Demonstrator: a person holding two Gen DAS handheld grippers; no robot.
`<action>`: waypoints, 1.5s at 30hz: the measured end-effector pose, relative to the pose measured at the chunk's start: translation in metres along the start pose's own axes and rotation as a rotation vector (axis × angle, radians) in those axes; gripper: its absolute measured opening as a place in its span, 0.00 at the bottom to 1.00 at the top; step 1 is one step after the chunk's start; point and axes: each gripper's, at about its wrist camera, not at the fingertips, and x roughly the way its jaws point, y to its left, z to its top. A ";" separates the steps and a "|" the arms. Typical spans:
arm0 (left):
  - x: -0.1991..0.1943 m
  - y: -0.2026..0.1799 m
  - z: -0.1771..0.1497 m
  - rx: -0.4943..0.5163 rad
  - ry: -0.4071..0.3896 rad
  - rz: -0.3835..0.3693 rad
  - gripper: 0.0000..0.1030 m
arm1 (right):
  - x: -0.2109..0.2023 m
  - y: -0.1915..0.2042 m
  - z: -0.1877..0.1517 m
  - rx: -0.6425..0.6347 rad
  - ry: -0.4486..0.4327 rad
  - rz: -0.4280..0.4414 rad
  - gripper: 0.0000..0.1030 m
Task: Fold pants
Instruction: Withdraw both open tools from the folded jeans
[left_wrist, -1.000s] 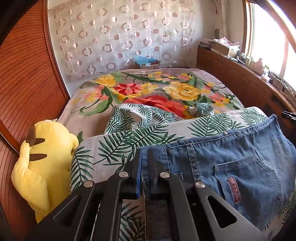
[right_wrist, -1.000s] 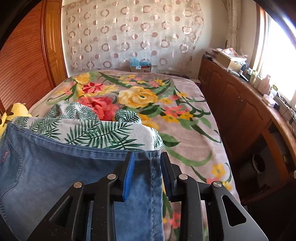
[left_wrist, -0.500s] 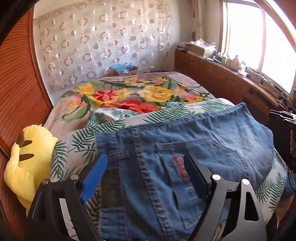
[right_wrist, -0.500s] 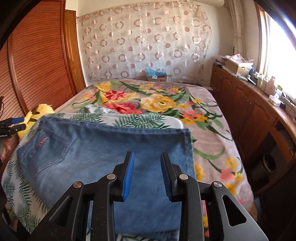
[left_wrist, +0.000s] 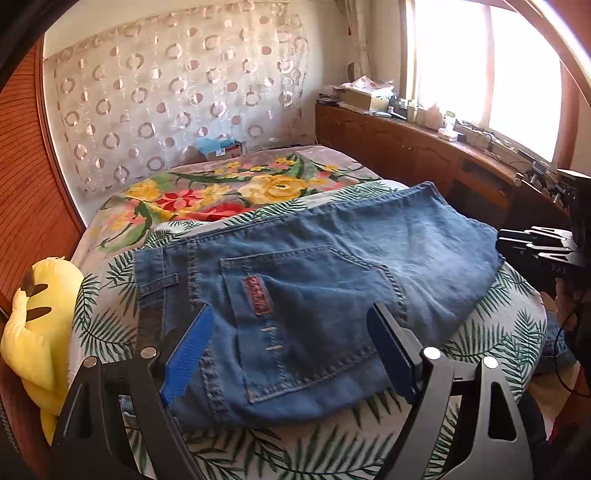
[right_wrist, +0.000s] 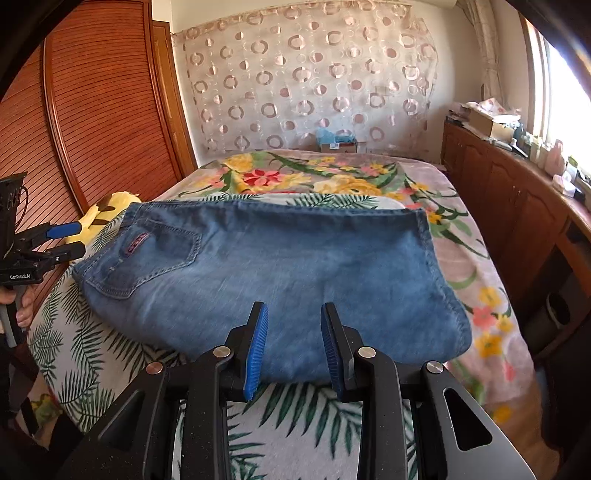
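Now the folded jeans (right_wrist: 273, 266) lie on the palm-print cover (right_wrist: 110, 350) of the bed; both the left gripper (left_wrist: 291, 354) and right gripper (right_wrist: 290, 343) hang spread and empty. Best smooth the pocket end flat before folding again.

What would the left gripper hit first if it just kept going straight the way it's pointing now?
Most likely the folded jeans, around the back pocket, which lies straight ahead between the left gripper's open fingers. Nothing shows in between, though depth is hard to judge here.
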 end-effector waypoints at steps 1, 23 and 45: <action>-0.002 -0.004 -0.002 0.006 0.000 -0.008 0.83 | -0.003 0.001 -0.001 0.003 0.000 0.001 0.30; 0.035 -0.089 -0.035 0.164 0.116 -0.140 0.83 | 0.001 0.011 -0.016 0.058 0.030 0.008 0.30; 0.031 -0.078 -0.010 0.176 0.095 -0.135 0.83 | 0.015 0.028 -0.018 0.041 0.043 0.053 0.30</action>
